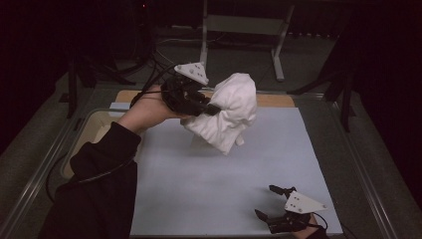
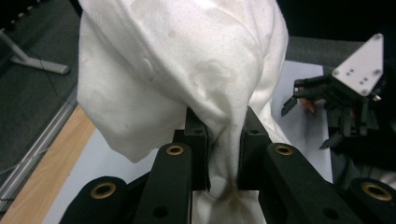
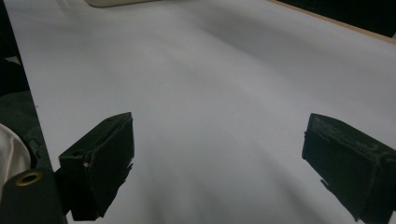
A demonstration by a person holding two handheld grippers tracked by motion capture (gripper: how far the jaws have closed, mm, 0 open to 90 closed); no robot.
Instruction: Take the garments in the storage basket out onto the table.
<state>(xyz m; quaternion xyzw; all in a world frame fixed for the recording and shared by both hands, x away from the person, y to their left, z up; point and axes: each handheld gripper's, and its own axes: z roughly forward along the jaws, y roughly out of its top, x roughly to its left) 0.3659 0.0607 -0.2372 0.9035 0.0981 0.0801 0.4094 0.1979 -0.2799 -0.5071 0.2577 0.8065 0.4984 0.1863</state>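
Our left fingers (image 2: 198,140) are clamped together on a pinch of the white cloth (image 1: 230,112), and the fabric is squeezed into a narrow fold between the two black pads. From that pinch the cloth billows out in front of the left gripper (image 1: 211,108) in a loose, crumpled bundle. In the high view we hold this bundle lifted above the pale blue mat (image 1: 199,194), towards its far edge, with the lower folds hanging down and a soft shadow lying on the mat beneath them. The cloth looks clear of the mat, though we cannot tell for certain whether its lowest corner touches.

Our right gripper (image 1: 268,201) sits low at the near right corner of the mat, well apart from the cloth. Its fingers (image 3: 100,158) stand wide apart with nothing between them, and in the right gripper view we see bare mat between the jaws. The grey three-cornered plate on top of it shows clearly from above, and again in the left gripper view, off to the right beyond the cloth.

A strip of wooden board (image 1: 276,100) shows along the far edge of the mat. To the left of the mat, beside our left sleeve (image 1: 99,184), sits a shallow beige tray (image 1: 92,124).
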